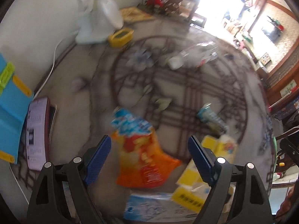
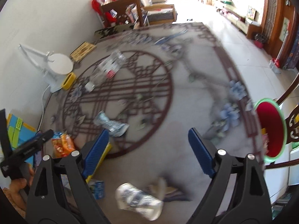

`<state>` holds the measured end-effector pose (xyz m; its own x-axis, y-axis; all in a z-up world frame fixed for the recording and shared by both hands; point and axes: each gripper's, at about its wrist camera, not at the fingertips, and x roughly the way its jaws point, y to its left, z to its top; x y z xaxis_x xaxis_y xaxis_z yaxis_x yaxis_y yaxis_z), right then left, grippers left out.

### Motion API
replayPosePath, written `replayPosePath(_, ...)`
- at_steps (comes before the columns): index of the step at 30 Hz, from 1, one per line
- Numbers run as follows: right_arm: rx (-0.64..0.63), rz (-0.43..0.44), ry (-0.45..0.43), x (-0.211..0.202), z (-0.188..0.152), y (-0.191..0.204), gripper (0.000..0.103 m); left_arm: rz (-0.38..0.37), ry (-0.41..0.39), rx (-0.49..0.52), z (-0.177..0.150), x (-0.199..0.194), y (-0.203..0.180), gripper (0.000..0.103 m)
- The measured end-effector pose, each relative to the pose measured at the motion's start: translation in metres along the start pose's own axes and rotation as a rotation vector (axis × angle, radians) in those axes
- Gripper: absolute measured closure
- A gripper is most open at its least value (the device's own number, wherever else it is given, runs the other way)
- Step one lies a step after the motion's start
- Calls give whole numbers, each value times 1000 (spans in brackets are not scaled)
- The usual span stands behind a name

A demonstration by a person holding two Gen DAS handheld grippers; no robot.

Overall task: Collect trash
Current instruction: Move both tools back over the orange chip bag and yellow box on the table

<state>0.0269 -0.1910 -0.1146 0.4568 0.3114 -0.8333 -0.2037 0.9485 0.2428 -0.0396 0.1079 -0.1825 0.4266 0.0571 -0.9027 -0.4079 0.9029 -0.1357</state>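
Note:
Trash lies on a patterned rug. In the left wrist view my left gripper is open, just above an orange-and-blue snack bag that lies between its fingers. A yellow carton, a crumpled teal wrapper and a clear plastic bottle lie around. In the right wrist view my right gripper is open and empty above the rug. A crumpled white wrapper lies below it, the teal wrapper just beyond its left finger. The bottle and snack bag also show.
A red bin with a green rim stands at the rug's right edge. A white desk lamp and a yellow box sit by the wall. A blue folding toy and a book lie left. Wooden furniture stands behind.

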Motion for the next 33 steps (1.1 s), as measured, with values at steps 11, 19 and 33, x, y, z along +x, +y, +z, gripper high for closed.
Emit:
replayPosePath(11, 2, 44, 164, 51, -40, 69, 18, -73, 113, 2, -3, 48, 29, 21)
replayPosePath(19, 92, 51, 267, 78, -52, 75, 17, -165, 134, 14, 13, 58, 15, 23)
replayPosePath(33, 90, 70, 359, 115, -58, 92, 17, -230, 165, 22, 27, 70, 6, 41)
